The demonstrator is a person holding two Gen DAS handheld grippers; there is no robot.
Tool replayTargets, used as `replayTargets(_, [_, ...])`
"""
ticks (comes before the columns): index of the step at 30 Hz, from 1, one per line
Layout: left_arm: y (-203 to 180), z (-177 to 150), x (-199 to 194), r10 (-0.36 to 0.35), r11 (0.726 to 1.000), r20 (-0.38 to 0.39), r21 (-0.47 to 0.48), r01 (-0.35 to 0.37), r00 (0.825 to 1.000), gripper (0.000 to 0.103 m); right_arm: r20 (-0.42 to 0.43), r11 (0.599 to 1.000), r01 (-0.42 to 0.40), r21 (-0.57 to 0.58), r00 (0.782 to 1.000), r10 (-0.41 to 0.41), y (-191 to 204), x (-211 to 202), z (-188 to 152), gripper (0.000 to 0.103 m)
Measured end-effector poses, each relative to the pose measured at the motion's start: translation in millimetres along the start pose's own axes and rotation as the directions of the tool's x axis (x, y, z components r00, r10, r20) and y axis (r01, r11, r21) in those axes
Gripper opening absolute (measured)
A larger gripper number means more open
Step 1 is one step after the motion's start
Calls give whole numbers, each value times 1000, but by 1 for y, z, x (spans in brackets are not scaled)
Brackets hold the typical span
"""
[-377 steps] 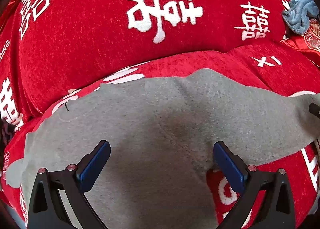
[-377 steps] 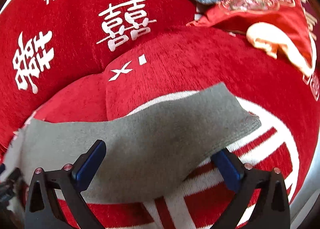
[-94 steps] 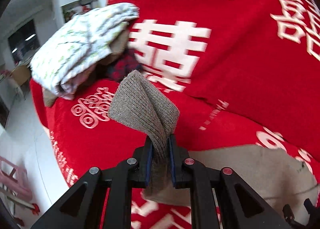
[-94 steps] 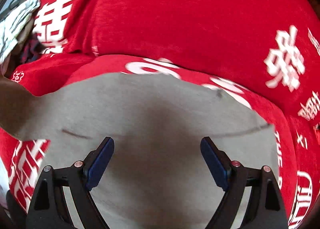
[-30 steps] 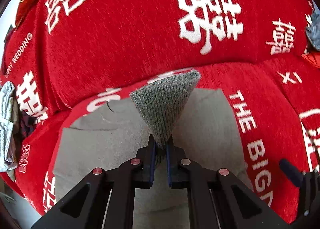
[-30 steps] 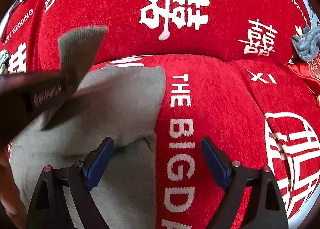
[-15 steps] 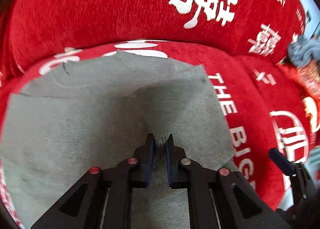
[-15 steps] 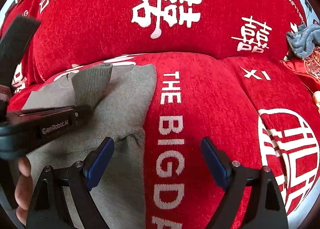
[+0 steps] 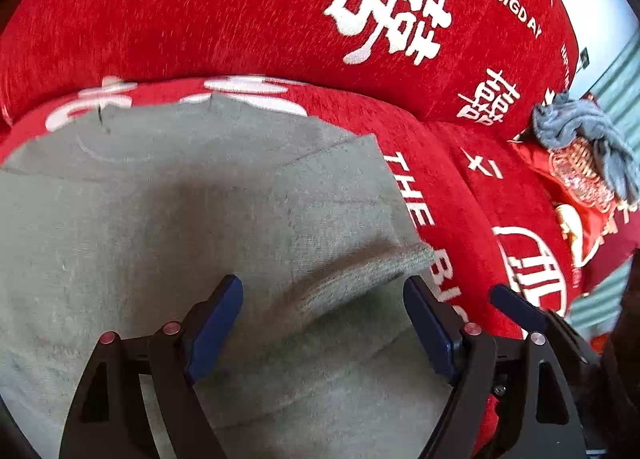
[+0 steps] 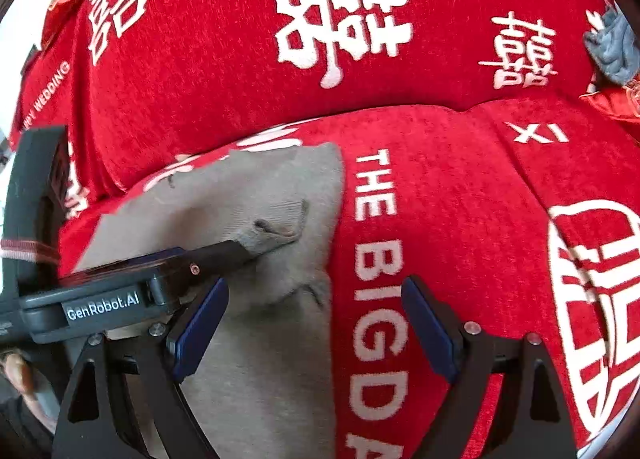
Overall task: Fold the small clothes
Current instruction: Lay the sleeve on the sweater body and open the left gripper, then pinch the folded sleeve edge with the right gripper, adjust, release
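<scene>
Between the blue pads of the left gripper, jaws opening: a ribbed cuff of the grey garment, lying loose, pressed by neither pad. Spread flat on the red sofa cover ahead of and below that claw, with its right edge alongside the white lettering. Cut off at the left and bottom of the left wrist view, so full outline hard to make out. To the right of the left claw, only one blue pad and part of the black frame of the right gripper visible in that view.

From the right wrist view: right claw spread wide, nothing pinched, left pad over the garment's edge, right pad over bare red cover. Left claw seen side-on there, entering from the left, its body marked GenRobot.AI, its tip at a raised fold of the garment; far finger hidden behind the near one. Part of a hand at the lower left, mostly hidden. Blue-grey cloth bunched far to the upper right, seen more fully from the left wrist.
</scene>
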State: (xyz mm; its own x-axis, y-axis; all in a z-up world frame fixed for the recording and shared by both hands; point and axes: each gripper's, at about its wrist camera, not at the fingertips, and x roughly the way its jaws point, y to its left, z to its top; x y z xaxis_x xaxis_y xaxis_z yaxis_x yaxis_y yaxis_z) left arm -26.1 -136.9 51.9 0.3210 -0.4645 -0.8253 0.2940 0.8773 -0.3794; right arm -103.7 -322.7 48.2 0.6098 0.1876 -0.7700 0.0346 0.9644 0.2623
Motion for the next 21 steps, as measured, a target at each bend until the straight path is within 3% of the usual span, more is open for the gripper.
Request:
replayTargets(4, [25,-2,-28,-9,999,52,-38,11,999,84,17,998,-60,29,998,59,2,-1,7,90])
replayTargets(7, [51,-1,-45,29,996,93,-81,-21,995,84,0,983,-159,90,987,160,1,4,13,90])
replayTargets(10, [77,-3,-58,131,985,125,-130,-114,983,84,-15,964,-239,118,970,242,10,11,15,88])
replayTargets(14, [101,-8,-61,284,951,119,-162,-264,951,84,-74,949,-250,191,961,268,17,42,22,79])
replayTargets(17, [116,-14,-55,338,932,87,-168,-321,937,84,-117,921,-267,283,943,310,15,70,25,66])
replayTargets(18, [120,-16,-53,343,929,79,-173,-326,936,84,-123,923,-251,290,947,296,14,75,26,55])
replayTargets(19, [125,-18,-51,349,926,67,-177,-333,935,84,-122,933,-220,283,957,263,14,76,26,30])
replayTargets(20, [128,-20,-51,349,926,66,-179,-333,935,83,-123,942,-196,273,964,236,14,76,27,15])
replayTargets(21, [131,-22,-53,346,928,74,-177,-329,935,84,-109,943,-193,272,967,229,13,72,27,7])
